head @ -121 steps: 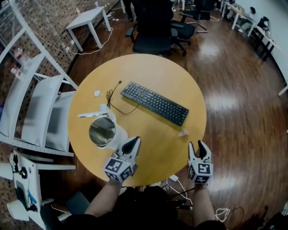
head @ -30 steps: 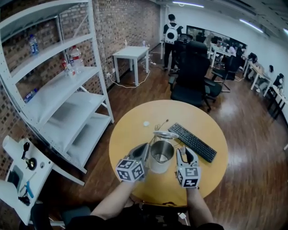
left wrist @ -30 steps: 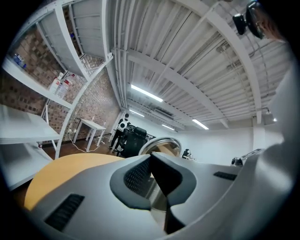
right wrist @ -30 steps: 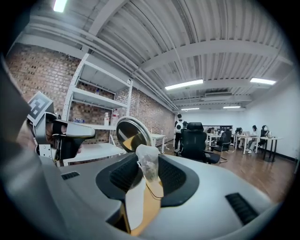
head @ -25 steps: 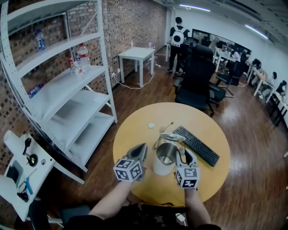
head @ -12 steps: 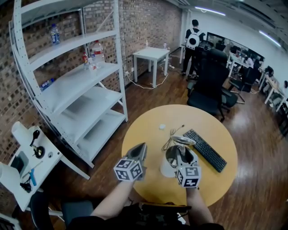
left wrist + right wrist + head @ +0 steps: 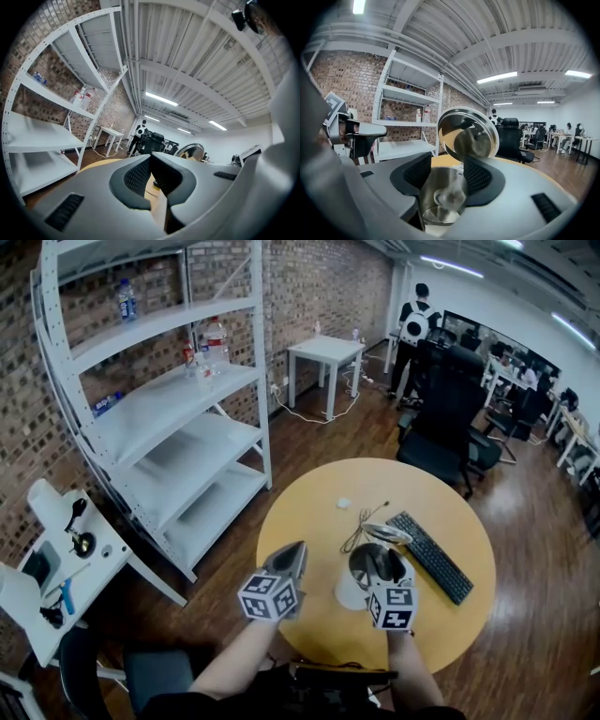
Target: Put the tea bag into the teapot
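Near the table's (image 7: 309,512) near edge, the left gripper (image 7: 151,159) is closed and empty. The right gripper's (image 7: 449,171) jaws, just opened, stand apart over the lid-up teapot (image 7: 351,592). The tea bag (image 7: 446,199) shows blurred inside it. The keyboard (image 7: 431,556) lies beyond.

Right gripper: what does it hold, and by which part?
Nothing. The right gripper has just been opening its jaws, empty; the tea bag is loose in the teapot.

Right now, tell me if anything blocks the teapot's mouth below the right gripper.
Nothing visible: the lid is tipped up, and the right gripper, jaws just opened, gripping nothing, hangs over the open teapot.
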A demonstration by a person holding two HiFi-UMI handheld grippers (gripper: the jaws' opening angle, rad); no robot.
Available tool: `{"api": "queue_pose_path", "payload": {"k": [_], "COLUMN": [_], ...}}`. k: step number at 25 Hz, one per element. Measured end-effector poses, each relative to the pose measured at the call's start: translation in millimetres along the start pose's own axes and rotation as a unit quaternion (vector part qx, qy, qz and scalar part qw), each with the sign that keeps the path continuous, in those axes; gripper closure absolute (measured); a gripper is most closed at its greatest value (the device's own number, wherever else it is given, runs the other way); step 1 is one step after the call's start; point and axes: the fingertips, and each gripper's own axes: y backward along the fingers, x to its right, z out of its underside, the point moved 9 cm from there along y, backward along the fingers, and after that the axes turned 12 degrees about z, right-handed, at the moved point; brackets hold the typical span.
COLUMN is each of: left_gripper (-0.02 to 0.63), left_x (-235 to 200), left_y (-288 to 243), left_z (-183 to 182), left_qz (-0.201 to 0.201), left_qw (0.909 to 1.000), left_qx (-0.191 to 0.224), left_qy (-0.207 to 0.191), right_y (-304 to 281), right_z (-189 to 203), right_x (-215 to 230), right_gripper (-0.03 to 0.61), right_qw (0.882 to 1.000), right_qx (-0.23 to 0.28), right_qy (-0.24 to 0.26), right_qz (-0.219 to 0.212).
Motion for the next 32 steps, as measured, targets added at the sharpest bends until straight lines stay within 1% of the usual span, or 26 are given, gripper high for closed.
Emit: {"api": "queue_pose_path", "payload": {"k": [4,9,12,14,18,21,26,29,32], "left_gripper": [0.614,0.614,0.614,0.614,0.614,0.614,0.614,0.614,0.614], "left_x": [2.5,2.5,7.2,10.8,16.7,22.8,30.4,32.0,35.0], "left_y": [0.1,0.0,-1.2,-3.1,-11.4,-18.0,-21.7,-26.6,-24.8], "left_z": [0.7,0.4,-2.8,-3.5,-1.7,-0.3,0.6,0.2,-1.2], "left_qz": [0.000,0.003,0.009,0.015,0.028,0.042,0.057,0.060,0.072], "left_qw": [1.0000,0.9999,0.9996,0.9992,0.9987,0.9978,0.9944,0.9948,0.9936], "left_qx": [-0.001,0.000,0.000,0.001,0.001,-0.006,-0.016,-0.009,-0.010], "left_qy": [-0.008,-0.011,-0.026,-0.036,-0.043,-0.051,-0.088,-0.082,-0.086], "right_y": [-0.2,4.0,9.5,16.6,28.6,41.1,67.3,79.5,92.3], "right_z": [2.7,0.5,2.2,3.0,5.7,4.1,8.7,14.1,21.6], "right_x": [0.6,0.2,6.0,10.9,26.1,41.2,74.7,91.7,99.1], "right_gripper": [0.360,0.360,0.360,0.360,0.360,0.369,0.398,0.420,0.428], "right_qw": [1.000,1.000,0.999,0.999,0.999,0.998,0.995,0.992,0.989], "right_qx": [-0.001,0.018,0.028,0.030,0.041,0.046,0.057,0.063,0.071], "right_qy": [0.003,-0.001,-0.009,-0.011,-0.018,-0.027,-0.042,-0.058,-0.070], "right_qz": [-0.003,-0.009,-0.017,-0.013,0.005,0.029,0.070,0.096,0.109]}}
